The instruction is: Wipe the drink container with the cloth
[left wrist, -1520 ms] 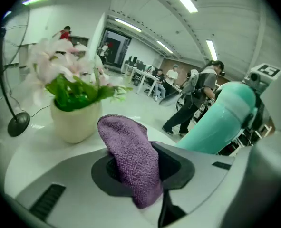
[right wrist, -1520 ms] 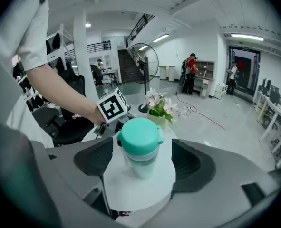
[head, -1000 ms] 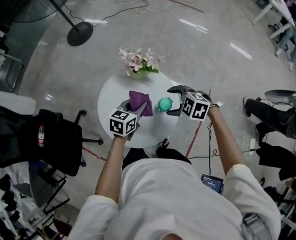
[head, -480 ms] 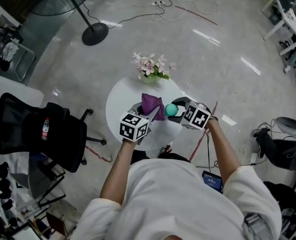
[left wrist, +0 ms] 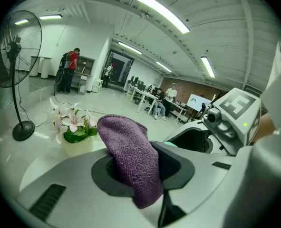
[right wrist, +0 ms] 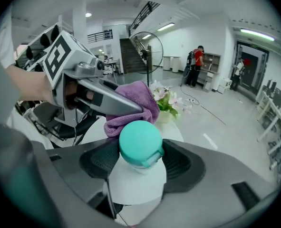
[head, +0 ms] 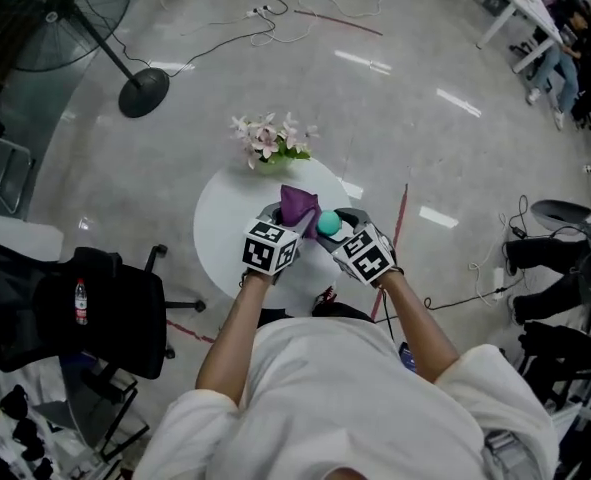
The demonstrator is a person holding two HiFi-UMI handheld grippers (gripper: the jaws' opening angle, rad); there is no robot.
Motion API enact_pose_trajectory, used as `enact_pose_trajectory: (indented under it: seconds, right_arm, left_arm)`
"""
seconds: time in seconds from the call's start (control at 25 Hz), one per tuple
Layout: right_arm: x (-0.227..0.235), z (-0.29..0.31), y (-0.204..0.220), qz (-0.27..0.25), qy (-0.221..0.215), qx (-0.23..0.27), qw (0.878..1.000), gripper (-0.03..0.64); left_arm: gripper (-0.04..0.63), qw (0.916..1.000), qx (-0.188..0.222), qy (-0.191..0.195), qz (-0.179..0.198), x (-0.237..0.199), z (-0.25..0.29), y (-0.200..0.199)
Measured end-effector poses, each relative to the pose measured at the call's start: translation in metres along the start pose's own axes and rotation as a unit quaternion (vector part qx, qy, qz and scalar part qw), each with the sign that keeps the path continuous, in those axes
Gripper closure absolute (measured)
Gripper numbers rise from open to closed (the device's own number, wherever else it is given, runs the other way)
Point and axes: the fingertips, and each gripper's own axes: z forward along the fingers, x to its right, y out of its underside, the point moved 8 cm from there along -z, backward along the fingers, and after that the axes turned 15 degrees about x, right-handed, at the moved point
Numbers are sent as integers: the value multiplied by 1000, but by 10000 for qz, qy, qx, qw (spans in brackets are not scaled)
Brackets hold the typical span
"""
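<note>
Starting wipe: right gripper clamps drink container; left gripper pinches cloth just beyond right jaws; next, rub cloth on.

No word or number can be read in these views. The left gripper carries a cube with black-and-white square markers, and the right gripper carries another such cube; these are block patterns only, not letters. On the black chair, which stands on the floor beyond the left edge of the table, there is a small red and white label, but its print is too small to read. In the left gripper view a bright screen hangs far back in the room, and what it shows is too blurred to read.
</note>
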Motion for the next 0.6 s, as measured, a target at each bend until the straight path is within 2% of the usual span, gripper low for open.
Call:
enact_pose_trajectory:
  seconds: [0.24, 0.6]
  right_arm:
    - [-7, -3, 4, 455, 747, 1, 9962, 327]
    - [-10, -2, 8, 898, 1563, 48, 9836, 327]
  left_arm:
    - [472, 9980, 61, 566, -265, -13, 10, 13]
    - [472, 9911, -561, 1202, -77, -30, 36, 55]
